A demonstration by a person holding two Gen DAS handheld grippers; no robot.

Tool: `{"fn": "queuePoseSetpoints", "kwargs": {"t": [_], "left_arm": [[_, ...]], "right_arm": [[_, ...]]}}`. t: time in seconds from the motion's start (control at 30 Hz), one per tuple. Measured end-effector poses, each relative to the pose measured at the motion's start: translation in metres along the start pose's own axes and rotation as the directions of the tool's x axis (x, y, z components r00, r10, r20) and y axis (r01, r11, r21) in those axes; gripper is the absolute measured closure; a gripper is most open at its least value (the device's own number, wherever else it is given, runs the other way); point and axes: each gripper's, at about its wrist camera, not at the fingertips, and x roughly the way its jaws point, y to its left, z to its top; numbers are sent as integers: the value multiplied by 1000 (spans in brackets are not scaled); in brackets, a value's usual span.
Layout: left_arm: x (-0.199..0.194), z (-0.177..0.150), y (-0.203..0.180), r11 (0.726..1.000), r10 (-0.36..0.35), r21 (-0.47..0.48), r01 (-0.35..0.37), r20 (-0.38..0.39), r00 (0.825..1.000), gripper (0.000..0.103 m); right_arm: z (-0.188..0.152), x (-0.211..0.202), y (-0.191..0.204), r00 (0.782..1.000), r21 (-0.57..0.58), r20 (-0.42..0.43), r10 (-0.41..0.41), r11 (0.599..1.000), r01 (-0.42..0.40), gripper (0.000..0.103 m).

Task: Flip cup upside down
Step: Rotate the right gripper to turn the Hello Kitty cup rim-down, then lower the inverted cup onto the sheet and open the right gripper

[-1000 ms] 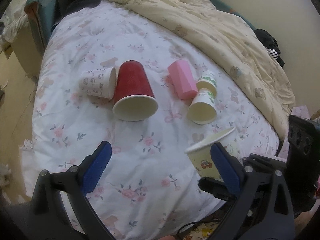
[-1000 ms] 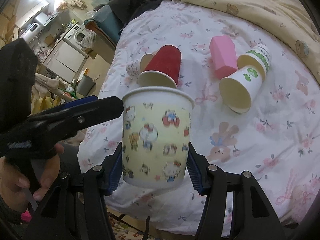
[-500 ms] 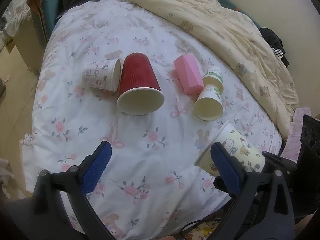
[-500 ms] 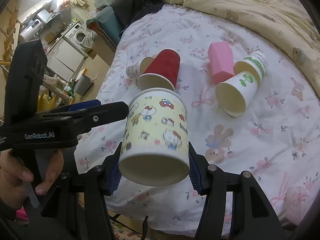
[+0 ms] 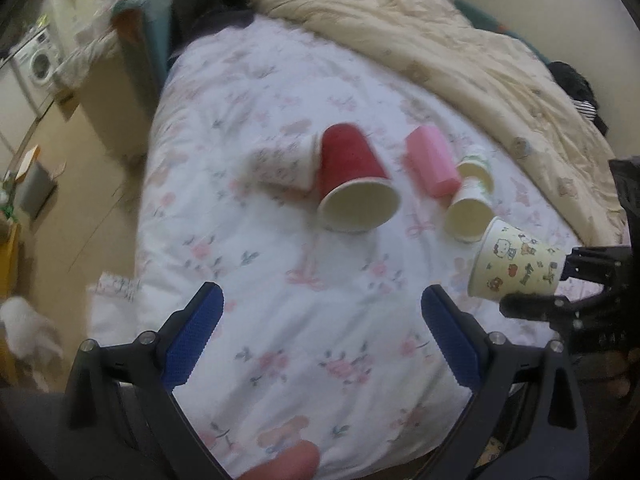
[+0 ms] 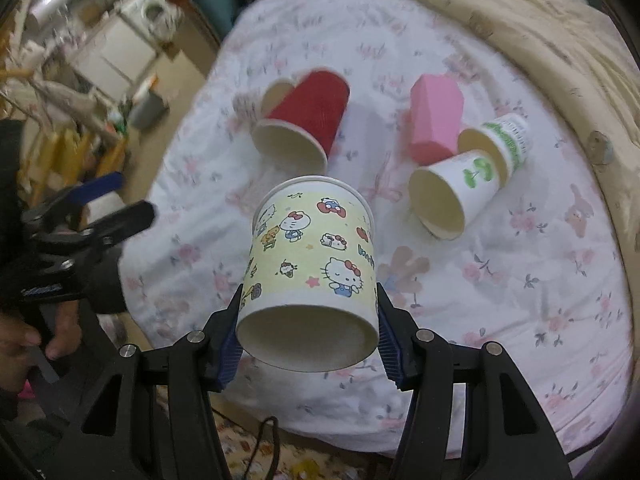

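My right gripper (image 6: 308, 332) is shut on a yellow cartoon-print paper cup (image 6: 310, 256), held in the air over the near edge of the bed. The cup is tipped over, its rim pointing away from the camera and down and its base toward the camera. It also shows at the right of the left wrist view (image 5: 514, 266), lying nearly sideways with the rim to the left. My left gripper (image 5: 320, 336) is open and empty above the floral bedspread (image 5: 280, 280), left of the held cup.
Lying on the bedspread are a red cup (image 6: 304, 124), a small patterned white cup (image 5: 284, 164) beside it, a pink box (image 6: 436, 120) and two white cups with green print (image 6: 452, 196). A beige duvet (image 5: 460, 60) covers the far side. The floor and furniture are at left.
The right gripper has rotated the cartoon cup from upright to tipped past sideways, rim now pointing away and down. The left gripper has drawn back and to the left, still open.
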Motion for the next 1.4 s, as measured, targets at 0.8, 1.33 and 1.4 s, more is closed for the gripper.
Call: {"fn": "queuePoseSetpoints", "kwargs": {"t": [0.8, 1.33, 1.4], "left_arm": [[24, -6, 2, 999, 42, 8, -42, -76, 996, 3], [-18, -31, -7, 999, 53, -14, -52, 76, 996, 3], [-23, -39, -12, 998, 63, 2, -64, 92, 994, 3]], "right_arm": [[54, 110, -9, 958, 50, -285, -15, 998, 31, 18], [-34, -41, 4, 964, 179, 264, -40, 984, -8, 5], [-50, -53, 11, 935, 182, 347, -72, 983, 8, 5]]}}
